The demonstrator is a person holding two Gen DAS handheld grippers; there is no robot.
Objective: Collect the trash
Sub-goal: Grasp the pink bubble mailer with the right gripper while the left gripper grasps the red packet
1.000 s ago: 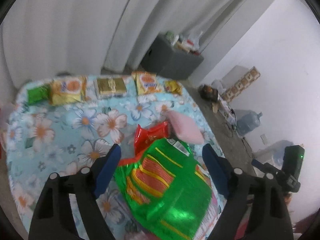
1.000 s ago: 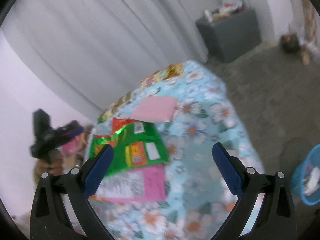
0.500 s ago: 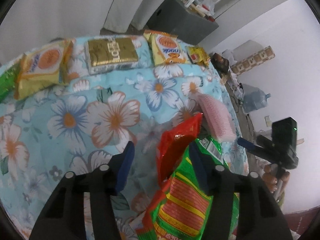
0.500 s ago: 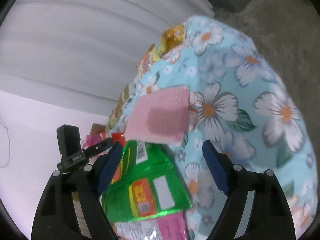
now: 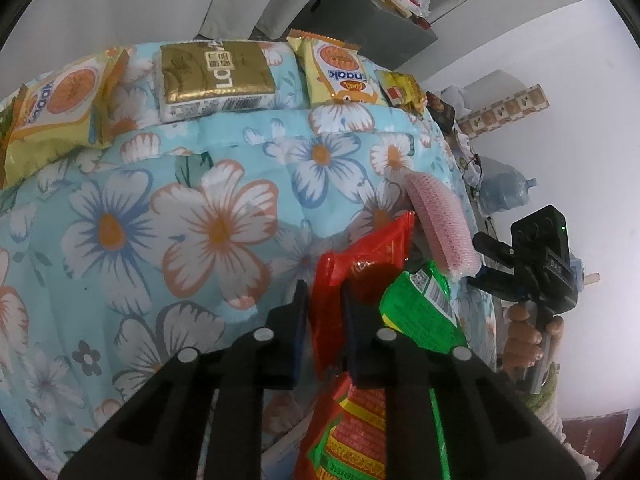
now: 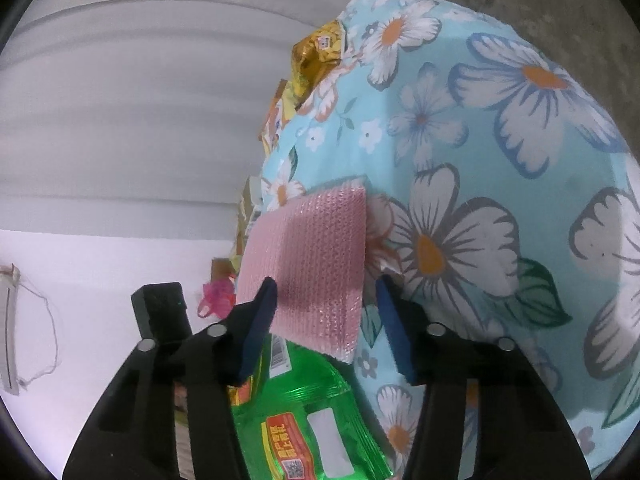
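Two grippers worked near edge of table covered in floral cloth (image 5: 208, 216). Left gripper (image 5: 323, 312): jaws just closing, clenched on glossy, crinkled red wrapper (image 5: 360, 256) standing on edge. Shiny green wrapper (image 6: 304, 408) lay flat beside it, lower end cut off. Right gripper (image 6: 326, 312): jaws just closing, pink bubble-wrap pouch (image 6: 308, 256) between them; contact not discernible. Sealed snack packs (image 5: 212, 76) lined far edge, cloth between bare.

Right gripper (image 6: 326, 316), jaws closing, straddles pink bubble-wrap pouch (image 6: 308, 264).
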